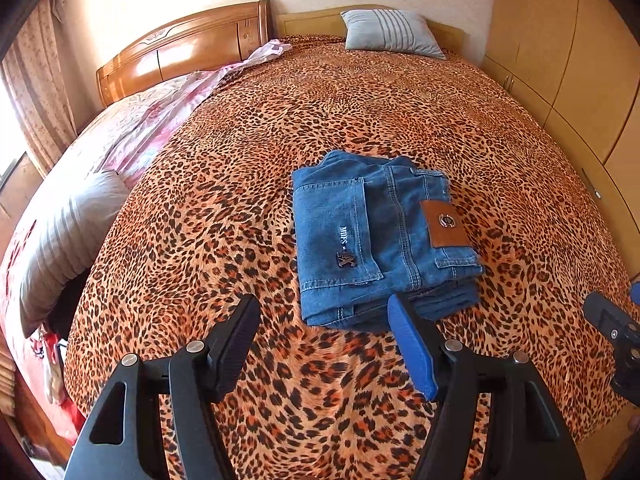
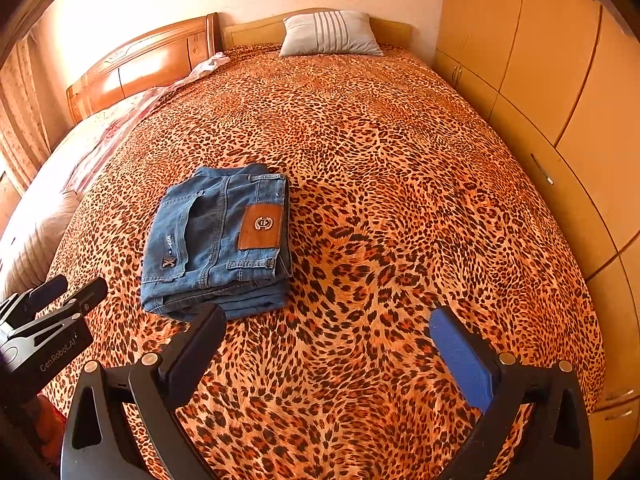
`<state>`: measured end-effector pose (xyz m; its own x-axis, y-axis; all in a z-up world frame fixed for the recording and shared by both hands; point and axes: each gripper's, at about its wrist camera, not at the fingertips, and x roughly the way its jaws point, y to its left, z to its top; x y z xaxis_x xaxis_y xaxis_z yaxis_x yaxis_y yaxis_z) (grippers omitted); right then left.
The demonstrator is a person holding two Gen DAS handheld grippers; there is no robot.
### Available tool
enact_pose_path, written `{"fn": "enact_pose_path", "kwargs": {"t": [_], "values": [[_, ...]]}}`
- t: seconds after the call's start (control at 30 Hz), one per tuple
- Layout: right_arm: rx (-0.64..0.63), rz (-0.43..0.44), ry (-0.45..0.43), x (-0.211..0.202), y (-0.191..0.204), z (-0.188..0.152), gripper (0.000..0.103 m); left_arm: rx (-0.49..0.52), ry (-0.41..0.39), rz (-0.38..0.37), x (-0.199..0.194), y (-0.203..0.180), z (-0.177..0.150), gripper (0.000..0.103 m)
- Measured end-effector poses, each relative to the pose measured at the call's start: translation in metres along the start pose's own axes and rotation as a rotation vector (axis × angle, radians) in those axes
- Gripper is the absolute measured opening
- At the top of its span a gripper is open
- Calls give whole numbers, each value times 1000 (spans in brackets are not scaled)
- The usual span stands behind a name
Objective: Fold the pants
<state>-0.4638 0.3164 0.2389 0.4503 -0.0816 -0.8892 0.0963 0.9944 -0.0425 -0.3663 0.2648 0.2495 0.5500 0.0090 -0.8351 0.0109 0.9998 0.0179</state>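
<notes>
A pair of blue jeans (image 1: 380, 236) lies folded into a compact rectangle on the leopard-print bedspread (image 1: 280, 128), back pocket and brown leather patch facing up. My left gripper (image 1: 322, 304) hovers just in front of the bundle's near edge, jaws wide apart with nothing between them. In the right wrist view the same jeans (image 2: 218, 248) lie to the upper left of my right gripper (image 2: 326, 312), which is open and empty over bare bedspread (image 2: 400, 184). Each gripper shows at the edge of the other's view: the right gripper (image 1: 608, 320) and the left gripper (image 2: 72, 290).
A grey striped pillow (image 1: 392, 32) rests at the head of the bed. A pink floral quilt (image 1: 132, 132) and a grey pillow (image 1: 68, 232) lie along the left side. Wooden headboards (image 1: 188, 48) stand behind. Wardrobe doors (image 2: 552, 80) line the right side.
</notes>
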Motion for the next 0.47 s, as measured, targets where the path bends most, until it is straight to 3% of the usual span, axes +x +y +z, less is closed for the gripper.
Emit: {"fn": "enact_pose_path", "kwargs": {"t": [0.47], "values": [[9,-14,29,7,-5,-3,102,-38,-12,-30,-8,0,6,67]]}}
